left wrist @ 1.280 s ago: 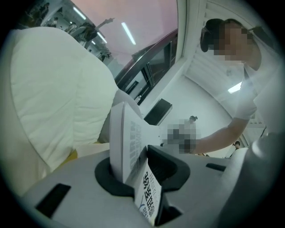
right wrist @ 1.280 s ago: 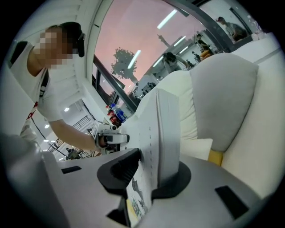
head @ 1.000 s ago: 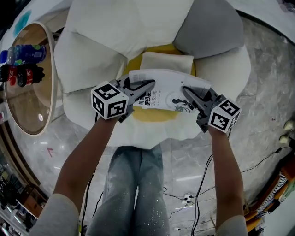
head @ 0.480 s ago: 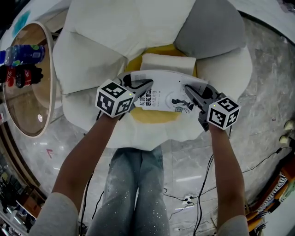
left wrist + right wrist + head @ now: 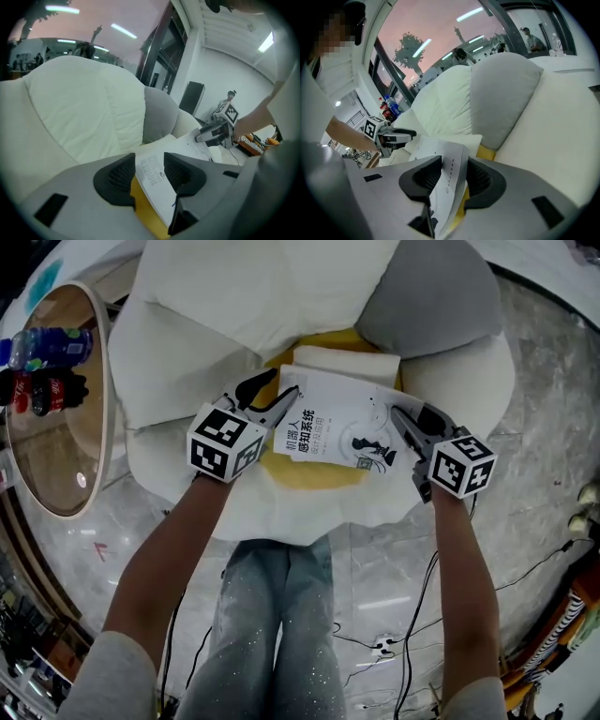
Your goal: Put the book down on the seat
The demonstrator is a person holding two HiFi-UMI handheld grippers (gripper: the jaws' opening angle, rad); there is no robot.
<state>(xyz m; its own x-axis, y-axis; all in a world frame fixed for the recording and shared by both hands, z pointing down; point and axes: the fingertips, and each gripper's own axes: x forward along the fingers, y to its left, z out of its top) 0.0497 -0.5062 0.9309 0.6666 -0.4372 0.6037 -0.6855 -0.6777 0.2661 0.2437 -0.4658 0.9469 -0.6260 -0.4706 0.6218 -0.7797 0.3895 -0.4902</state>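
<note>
Holding my left claw (image 5: 279, 388) wide apart, with its jaws having just been opening, I have the left edge of the book (image 5: 337, 426) running between them and no pad pressing on it. In the left gripper view a strip of the yellow seat cushion (image 5: 305, 474) shows between one pad and the white cover. My right claw (image 5: 410, 416) stands the same way at the book's opposite edge: its jaws have just been opening too, they sit apart, and the book's thick edge lies loose in the gap between them. The book lies cover up on that yellow cushion, spanning from one claw to the other, its dark print and a small drawn figure facing me. Just beyond both claws, the book's far edge touches or overlaps a small white pillow (image 5: 345, 362). Past my right claw rises a grey back cushion (image 5: 422, 296), and past my left claw a broad white padded cushion (image 5: 187, 352) of the chair. Well off to the left of my left claw stands a round glass-topped desk (image 5: 66, 446) with a cluster of bottles (image 5: 45, 367) at its far rim.
</note>
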